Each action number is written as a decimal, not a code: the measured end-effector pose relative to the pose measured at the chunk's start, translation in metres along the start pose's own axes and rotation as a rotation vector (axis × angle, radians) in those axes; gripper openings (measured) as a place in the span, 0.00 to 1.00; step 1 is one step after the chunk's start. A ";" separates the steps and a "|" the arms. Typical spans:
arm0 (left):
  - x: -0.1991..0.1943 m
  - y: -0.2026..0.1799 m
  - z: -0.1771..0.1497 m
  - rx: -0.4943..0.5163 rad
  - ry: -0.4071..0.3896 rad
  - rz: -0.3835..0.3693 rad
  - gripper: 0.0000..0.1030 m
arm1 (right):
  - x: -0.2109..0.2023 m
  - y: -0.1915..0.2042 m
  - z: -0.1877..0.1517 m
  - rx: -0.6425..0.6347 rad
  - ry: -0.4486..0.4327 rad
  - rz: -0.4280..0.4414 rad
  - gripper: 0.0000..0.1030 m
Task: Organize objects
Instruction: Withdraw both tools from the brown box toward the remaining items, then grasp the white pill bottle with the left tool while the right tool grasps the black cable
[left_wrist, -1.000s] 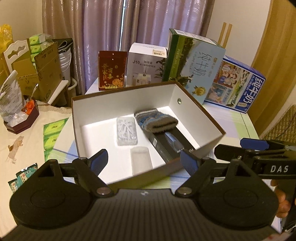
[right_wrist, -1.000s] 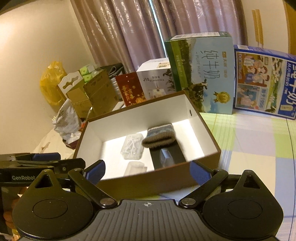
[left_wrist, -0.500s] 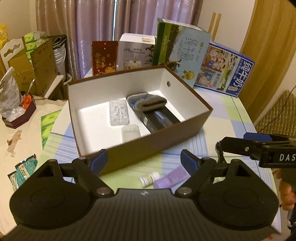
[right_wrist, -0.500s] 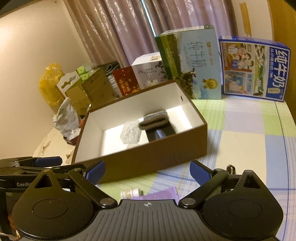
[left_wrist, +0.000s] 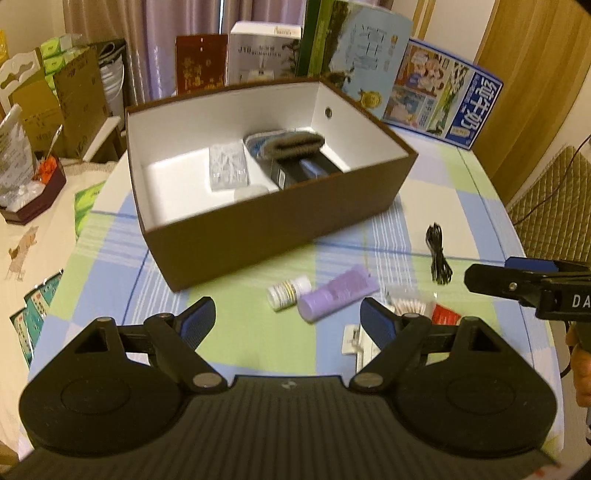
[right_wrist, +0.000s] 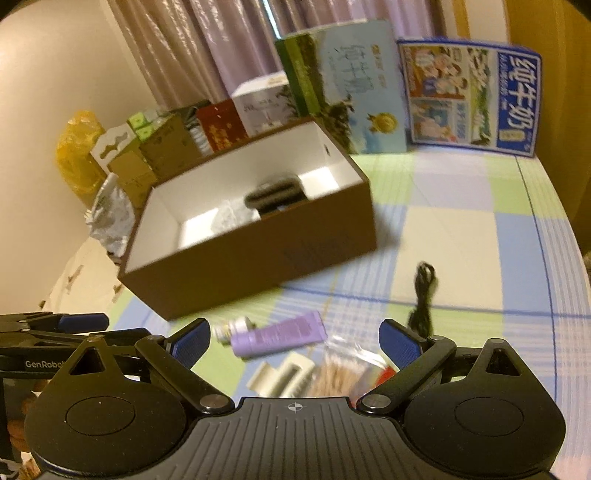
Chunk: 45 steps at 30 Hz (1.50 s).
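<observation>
A brown box (left_wrist: 258, 221) (right_wrist: 258, 254) with a white inside stands on the checked table and holds a rolled sock (left_wrist: 286, 144), a black case (left_wrist: 306, 171) and a clear packet (left_wrist: 227, 168). In front of it lie a small white bottle (left_wrist: 286, 291) (right_wrist: 236, 328), a purple tube (left_wrist: 338, 291) (right_wrist: 280, 334), a bag of cotton swabs (left_wrist: 410, 304) (right_wrist: 340, 373), a white item (right_wrist: 284, 376) and a coiled black cable (left_wrist: 437, 254) (right_wrist: 423, 295). My left gripper (left_wrist: 288, 321) is open above the bottle and tube. My right gripper (right_wrist: 295, 341) is open over the tube and swabs.
Milk cartons (left_wrist: 439, 99) (right_wrist: 469, 96) and other boxes (left_wrist: 262, 51) stand at the table's back edge. Cardboard boxes (left_wrist: 62, 96) and a small tray (left_wrist: 33, 192) sit to the left. A quilted chair (left_wrist: 550, 210) is at the right.
Both grippers have pulled back and up from the box. The bottle, tube, swabs and cable in front of the box have come into view. Both grippers stay open.
</observation>
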<state>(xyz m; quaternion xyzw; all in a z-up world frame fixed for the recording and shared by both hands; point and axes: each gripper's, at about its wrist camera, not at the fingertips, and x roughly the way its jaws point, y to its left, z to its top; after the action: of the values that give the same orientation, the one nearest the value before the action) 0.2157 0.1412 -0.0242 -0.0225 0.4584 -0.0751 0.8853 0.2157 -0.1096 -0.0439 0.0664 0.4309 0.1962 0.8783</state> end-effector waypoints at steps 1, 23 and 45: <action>0.002 -0.001 -0.002 0.000 0.006 0.000 0.80 | 0.000 -0.002 -0.003 0.005 0.005 -0.005 0.93; 0.035 -0.016 -0.014 -0.039 0.077 0.007 0.80 | 0.008 -0.036 -0.021 0.076 0.045 -0.104 0.93; 0.113 -0.013 0.007 -0.185 0.120 0.108 0.78 | 0.058 -0.088 0.000 0.115 0.081 -0.174 0.92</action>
<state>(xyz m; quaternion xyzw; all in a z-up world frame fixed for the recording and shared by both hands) 0.2842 0.1106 -0.1104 -0.0748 0.5160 0.0144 0.8532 0.2732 -0.1665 -0.1114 0.0711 0.4807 0.0969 0.8686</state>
